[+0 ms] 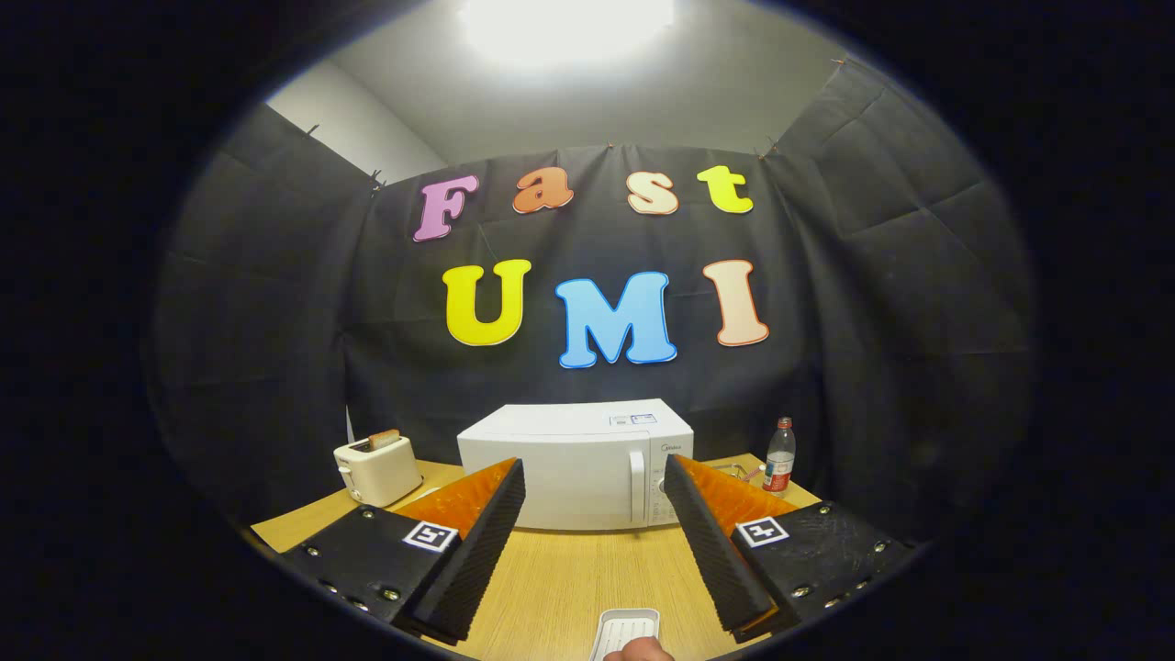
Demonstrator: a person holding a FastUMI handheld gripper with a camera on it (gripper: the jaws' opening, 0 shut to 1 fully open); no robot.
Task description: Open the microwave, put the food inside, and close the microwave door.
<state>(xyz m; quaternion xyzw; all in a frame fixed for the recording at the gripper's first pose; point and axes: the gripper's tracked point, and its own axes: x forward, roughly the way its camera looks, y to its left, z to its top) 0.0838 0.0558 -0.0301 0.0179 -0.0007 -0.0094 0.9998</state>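
A white microwave [575, 468] stands on the wooden table [587, 574] beyond my fingers, its door shut and its vertical handle [636, 488] near the right side of the door. A small white tray [624, 632] lies on the table close below me, between the fingers, with a brownish piece of food [640, 650] at its near end. My gripper [595, 477] is open and hangs above the table, its fingers spread wide with nothing between them.
A cream toaster [377, 469] with bread in its slot stands left of the microwave. A clear bottle with a red label [779, 458] stands to the right near the table's back corner. Black cloth walls close in the booth.
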